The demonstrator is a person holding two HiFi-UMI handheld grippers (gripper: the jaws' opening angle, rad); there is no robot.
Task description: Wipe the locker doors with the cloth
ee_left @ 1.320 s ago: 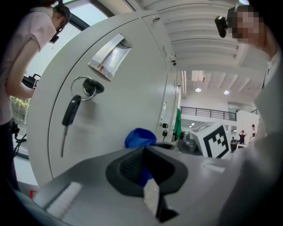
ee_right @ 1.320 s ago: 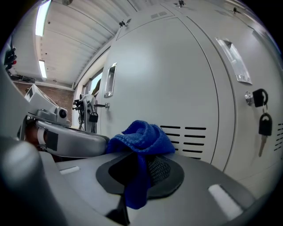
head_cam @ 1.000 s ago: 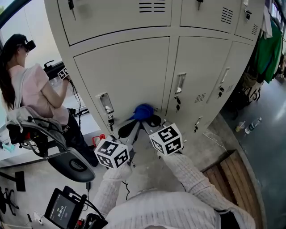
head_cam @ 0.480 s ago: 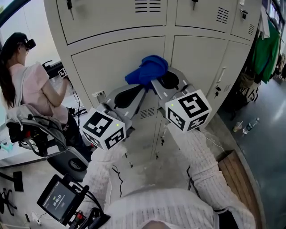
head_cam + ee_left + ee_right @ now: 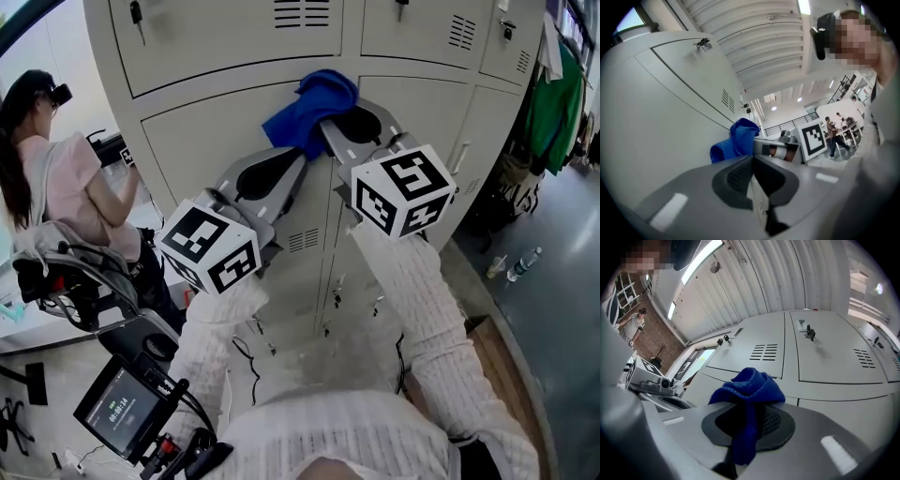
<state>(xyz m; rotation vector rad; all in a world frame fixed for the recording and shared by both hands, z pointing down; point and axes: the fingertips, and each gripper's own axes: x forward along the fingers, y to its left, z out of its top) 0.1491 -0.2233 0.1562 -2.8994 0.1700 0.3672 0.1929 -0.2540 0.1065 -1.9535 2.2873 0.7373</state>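
Observation:
Pale grey lockers fill the head view, with a middle-row locker door straight ahead. My right gripper is shut on a crumpled blue cloth, which lies against the top edge of that door by the seam between two doors. In the right gripper view the cloth bulges out over the jaws and hangs down between the pads. My left gripper sits just below and to the left, shut with nothing in it. From the left gripper view the cloth shows ahead, beside the locker face.
A person in a pink top stands at the left with another gripper. A chair and a device with a screen sit at lower left. Green clothing hangs at right; a wooden platform and bottles are on the floor.
Both grippers have risen from the low locker door to the middle row. The blue cloth went up with the right gripper and now lies near the door's top edge.

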